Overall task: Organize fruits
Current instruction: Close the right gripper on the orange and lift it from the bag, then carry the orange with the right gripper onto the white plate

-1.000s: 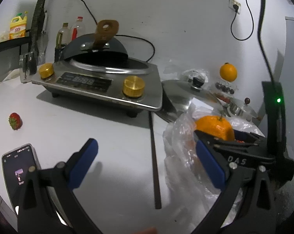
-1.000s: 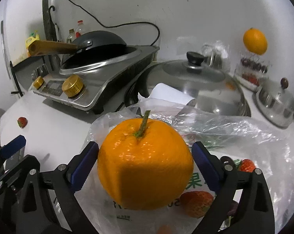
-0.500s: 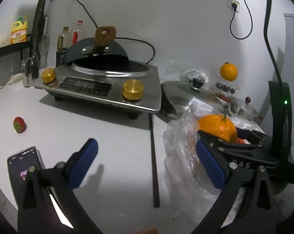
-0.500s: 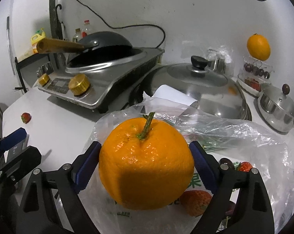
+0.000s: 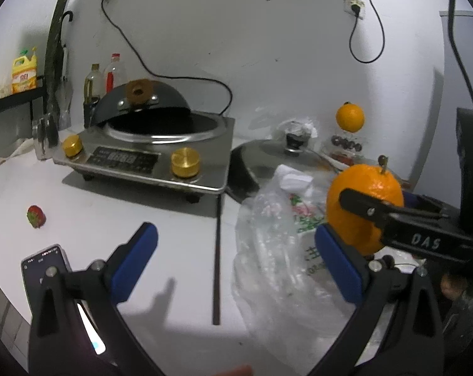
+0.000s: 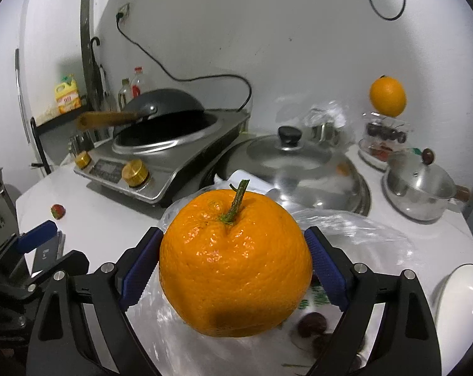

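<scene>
The blue-padded fingers of the right gripper are clamped on either flank of a large, round, pebbly-skinned orange with a short green stem, carried stem-up in the air above a crumpled clear plastic bag with green print. The hold sits at the fruit's widest girth, which I judge the best place: the rind looks firm and slightly waxy, so a grip higher or lower would likely squeeze it out. It appears fairly heavy for its size and stiff enough to bear moderate pressure, though hard clamping could bruise it. The left gripper hovers empty with its fingers spread wide over the white surface, just beside the bag. Dark cherries lie on the bag beneath the orange; they look soft and would need a gentler pinch. Farther out, a small red strawberry lies alone on the surface, delicate and easily crushed, and a second orange perches on a clear tiered stand holding cherries by the wall.
</scene>
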The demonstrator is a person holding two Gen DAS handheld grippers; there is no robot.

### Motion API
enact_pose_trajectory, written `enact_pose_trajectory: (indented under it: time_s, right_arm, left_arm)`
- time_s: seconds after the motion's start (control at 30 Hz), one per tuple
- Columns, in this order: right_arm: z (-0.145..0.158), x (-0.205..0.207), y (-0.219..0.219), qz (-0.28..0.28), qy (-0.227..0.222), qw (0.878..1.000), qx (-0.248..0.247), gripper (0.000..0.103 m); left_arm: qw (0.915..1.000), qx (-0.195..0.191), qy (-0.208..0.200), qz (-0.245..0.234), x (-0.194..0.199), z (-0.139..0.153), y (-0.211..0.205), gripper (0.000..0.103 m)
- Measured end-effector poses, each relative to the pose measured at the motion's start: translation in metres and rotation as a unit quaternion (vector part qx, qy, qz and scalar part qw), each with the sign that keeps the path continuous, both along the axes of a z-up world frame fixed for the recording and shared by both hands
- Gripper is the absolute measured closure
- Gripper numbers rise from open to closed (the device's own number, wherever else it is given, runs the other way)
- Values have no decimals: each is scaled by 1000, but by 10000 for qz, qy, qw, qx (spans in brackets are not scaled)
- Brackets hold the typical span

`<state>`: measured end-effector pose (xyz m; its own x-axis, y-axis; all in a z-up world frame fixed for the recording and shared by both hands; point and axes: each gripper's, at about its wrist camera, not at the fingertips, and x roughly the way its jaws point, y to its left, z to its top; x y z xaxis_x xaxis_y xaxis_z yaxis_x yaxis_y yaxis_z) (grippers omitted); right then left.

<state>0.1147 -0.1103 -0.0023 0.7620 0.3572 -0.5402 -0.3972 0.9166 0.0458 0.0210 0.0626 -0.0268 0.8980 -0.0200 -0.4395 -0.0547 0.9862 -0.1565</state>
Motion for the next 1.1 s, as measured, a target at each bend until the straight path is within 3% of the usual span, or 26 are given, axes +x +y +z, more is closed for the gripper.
enact_pose_trajectory:
  time_s: [0.47,1.1]
  right_arm:
    - [29,-32,-67,-318,-258,9989,209,11]
    - [36,-53,-159,-874,-358,9950,323,11]
  left_arm:
    - [9993,206,-83,-297,-8,20,-56,2]
    - [9965,476,-17,-688,1,30,-128,2]
